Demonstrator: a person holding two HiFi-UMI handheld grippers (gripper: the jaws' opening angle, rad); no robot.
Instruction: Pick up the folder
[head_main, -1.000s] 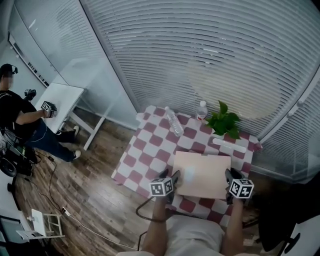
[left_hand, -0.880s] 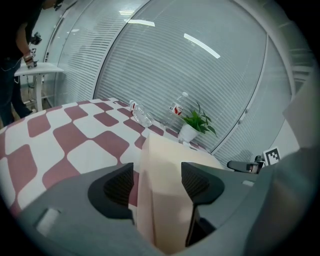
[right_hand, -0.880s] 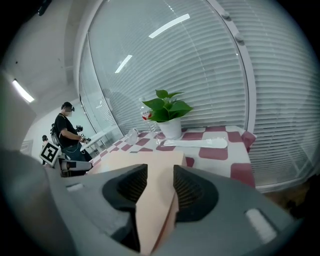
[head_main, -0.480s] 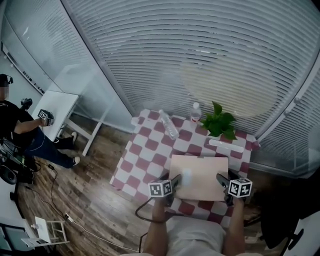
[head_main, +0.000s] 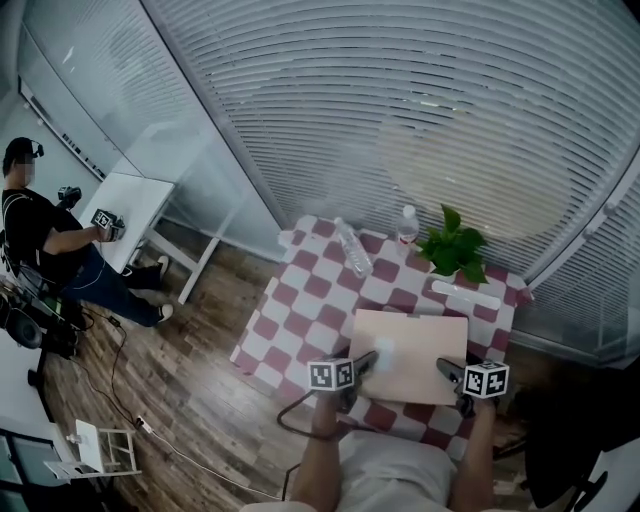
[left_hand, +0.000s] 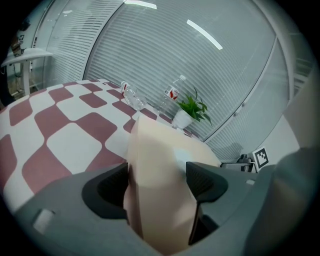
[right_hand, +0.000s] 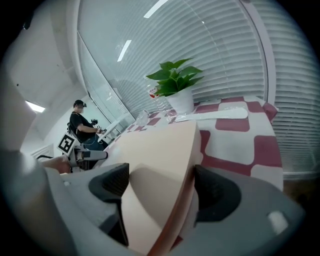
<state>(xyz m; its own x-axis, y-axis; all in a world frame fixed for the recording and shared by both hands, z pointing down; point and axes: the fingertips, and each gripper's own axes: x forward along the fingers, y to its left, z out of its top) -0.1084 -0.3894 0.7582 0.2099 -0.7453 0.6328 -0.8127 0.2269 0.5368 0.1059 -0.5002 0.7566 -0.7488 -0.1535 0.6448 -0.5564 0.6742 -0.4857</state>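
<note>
In your left gripper (left_hand: 157, 185) view the folder (left_hand: 155, 150) drops behind the gripper body at 6 o'clock, between jaws that have just been opening. Your right gripper (right_hand: 162, 187) view, its jaws likewise just opening, hides the other near corner the same way. In the head view your forearms (head_main: 320, 450) are cut off at 6 o'clock, and the labels of the lying bottle (head_main: 352, 247) and the standing bottle (head_main: 406, 224) are too small to read.

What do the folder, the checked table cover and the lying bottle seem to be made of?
Folder: matt beige card or stiff paper, judging by its thin crisp edge; possibly plastic.
Checked table cover: cloth or vinyl, unclear; it drapes over the edge.
Lying bottle: clear plastic, see-through with a red label.
</note>
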